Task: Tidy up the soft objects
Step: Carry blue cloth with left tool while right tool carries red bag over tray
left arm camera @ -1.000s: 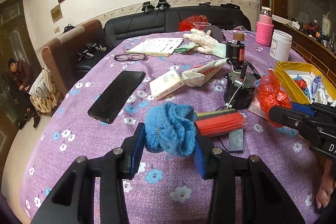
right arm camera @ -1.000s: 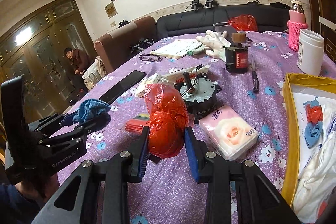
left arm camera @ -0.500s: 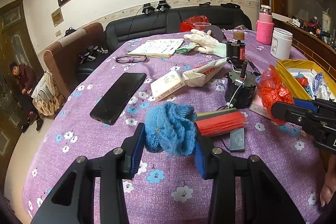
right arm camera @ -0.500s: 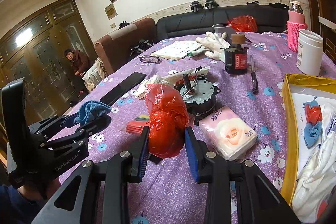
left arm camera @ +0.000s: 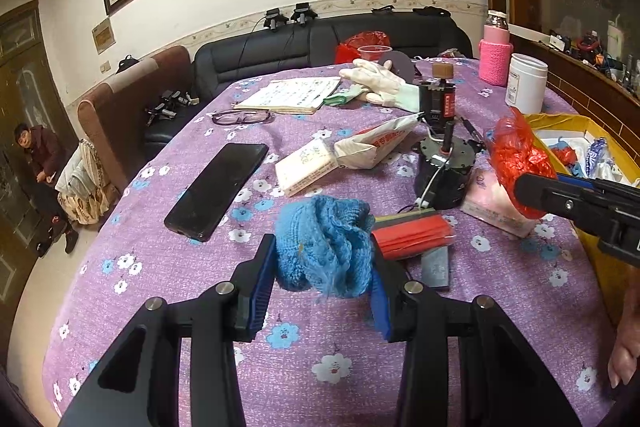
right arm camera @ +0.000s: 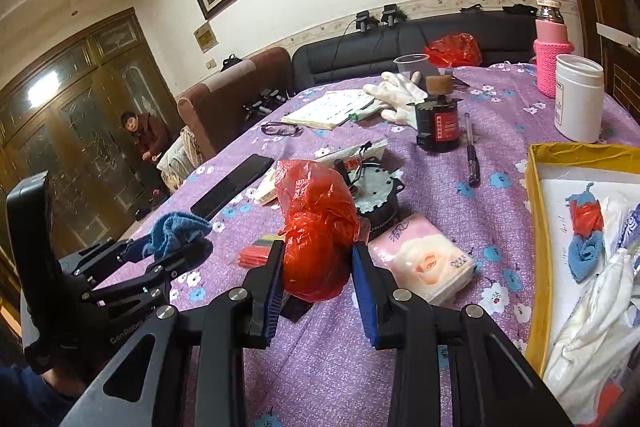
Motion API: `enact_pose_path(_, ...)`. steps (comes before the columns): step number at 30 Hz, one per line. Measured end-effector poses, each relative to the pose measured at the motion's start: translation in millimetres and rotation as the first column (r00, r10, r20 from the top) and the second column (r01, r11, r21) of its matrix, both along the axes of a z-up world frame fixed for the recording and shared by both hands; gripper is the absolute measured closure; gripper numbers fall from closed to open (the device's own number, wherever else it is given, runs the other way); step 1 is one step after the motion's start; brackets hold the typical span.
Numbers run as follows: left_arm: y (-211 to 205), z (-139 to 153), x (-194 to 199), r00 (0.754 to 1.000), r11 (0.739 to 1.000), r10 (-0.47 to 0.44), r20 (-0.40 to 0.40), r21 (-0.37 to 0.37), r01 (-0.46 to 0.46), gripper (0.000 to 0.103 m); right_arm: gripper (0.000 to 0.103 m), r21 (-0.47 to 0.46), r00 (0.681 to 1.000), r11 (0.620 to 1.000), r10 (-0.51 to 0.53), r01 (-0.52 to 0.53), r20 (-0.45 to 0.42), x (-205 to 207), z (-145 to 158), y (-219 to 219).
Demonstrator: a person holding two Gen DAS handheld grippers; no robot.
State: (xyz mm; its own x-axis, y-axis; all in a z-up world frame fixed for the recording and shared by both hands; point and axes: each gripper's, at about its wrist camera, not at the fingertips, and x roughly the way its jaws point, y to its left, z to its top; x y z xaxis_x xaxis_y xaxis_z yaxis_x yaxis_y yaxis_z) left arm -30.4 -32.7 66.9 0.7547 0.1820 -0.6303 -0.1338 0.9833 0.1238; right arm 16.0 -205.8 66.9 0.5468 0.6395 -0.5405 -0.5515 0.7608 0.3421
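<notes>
Left gripper (left arm camera: 322, 269) angled down toward the purple flowered tablecloth (left arm camera: 168, 267), jaws clamped on a bunched blue knitted cloth (left arm camera: 324, 243), blue pads pressed into both its sides, the bundle carried above the cloth rather than lying on it. Seen from the right wrist view: same gripper low at the left edge, a hand wrapped round its black handle, a dark blue sleeve below. Right gripper (right arm camera: 318, 269) likewise tilted down, jaws clamped on a crumpled red plastic bag (right arm camera: 320, 227), the bag bulging up and out between the pads. In the left wrist view, right gripper reaching in from the right edge with the red bag at its tip, just beside the yellow-walled box (right arm camera: 534, 227); part of a bare hand low at that right edge. Inside the box: white cloth, a small blue and red knitted piece (right arm camera: 586, 243). On the table below the bag: a pink tissue pack (right arm camera: 424, 267), touching a black round motor (right arm camera: 378, 199). Further left, a red paper packet (left arm camera: 412, 233), a black phone (left arm camera: 218, 189), and a white glove (left arm camera: 378, 83) far back.
</notes>
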Motion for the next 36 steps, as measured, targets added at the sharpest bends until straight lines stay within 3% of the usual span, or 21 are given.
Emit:
enact_pose_path(13,-21,13,1,0.999,0.999,-0.049,0.019,0.023,0.049,0.062,0.067,0.052,0.999,0.998,-0.047,0.047,0.000,3,10,-19)
enact_pose_path(19,-31,26,8,0.996,0.996,-0.087,0.030,-0.013,0.087,0.062,0.068,0.129,0.984,0.976,-0.173,0.175,-0.029,17,17,-60)
enact_pose_path(28,-78,46,31,0.978,0.975,-0.204,0.039,-0.081,0.206,0.062,0.068,0.248,0.892,0.857,-0.427,0.452,-0.151,37,17,-149)
enact_pose_path(36,-156,55,51,0.930,0.915,-0.365,0.041,-0.170,0.366,0.062,0.068,0.316,0.775,0.709,-0.602,0.630,-0.193,24,23,-208)
